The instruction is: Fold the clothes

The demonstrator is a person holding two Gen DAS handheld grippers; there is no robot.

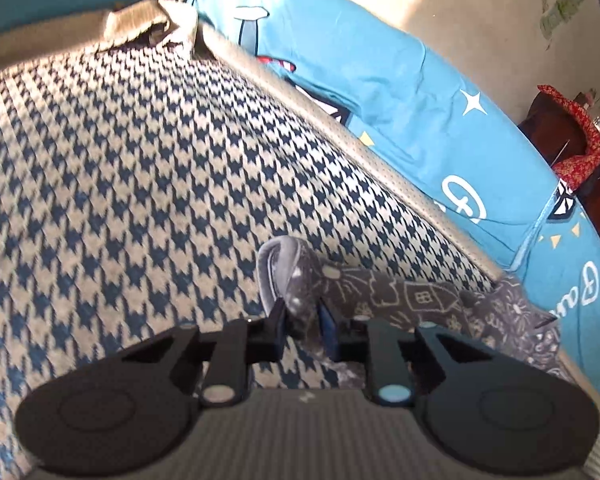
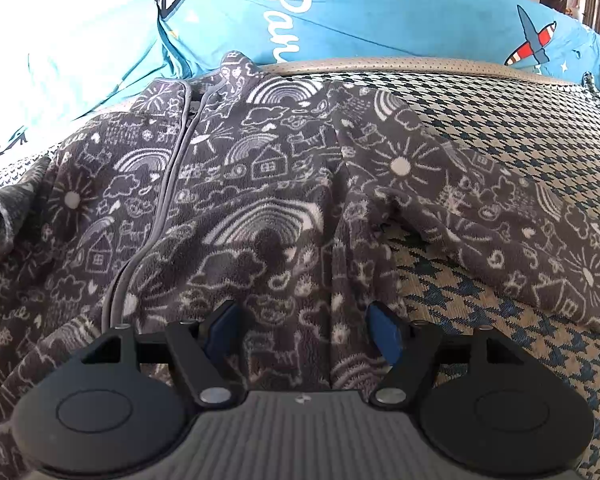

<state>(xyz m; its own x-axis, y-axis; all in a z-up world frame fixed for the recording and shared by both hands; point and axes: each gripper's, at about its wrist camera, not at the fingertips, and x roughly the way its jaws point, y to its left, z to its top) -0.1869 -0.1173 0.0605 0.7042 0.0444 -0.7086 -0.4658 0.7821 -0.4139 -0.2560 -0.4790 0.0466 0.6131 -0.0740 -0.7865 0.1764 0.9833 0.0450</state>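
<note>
- One dark grey doodle-print fleece jacket (image 2: pixel 236 184) is spread on a houndstooth mat (image 1: pixel 120 180).
- Its sleeve cuff (image 1: pixel 296 276) is pinched in the left claw (image 1: pixel 302 320).
- Right claw (image 2: pixel 300 328) is held spread over the jacket's front, nothing gripped.
- The jacket's lower part is cut off.
- Blue printed bedding (image 1: pixel 380 80) is seen behind.
</note>
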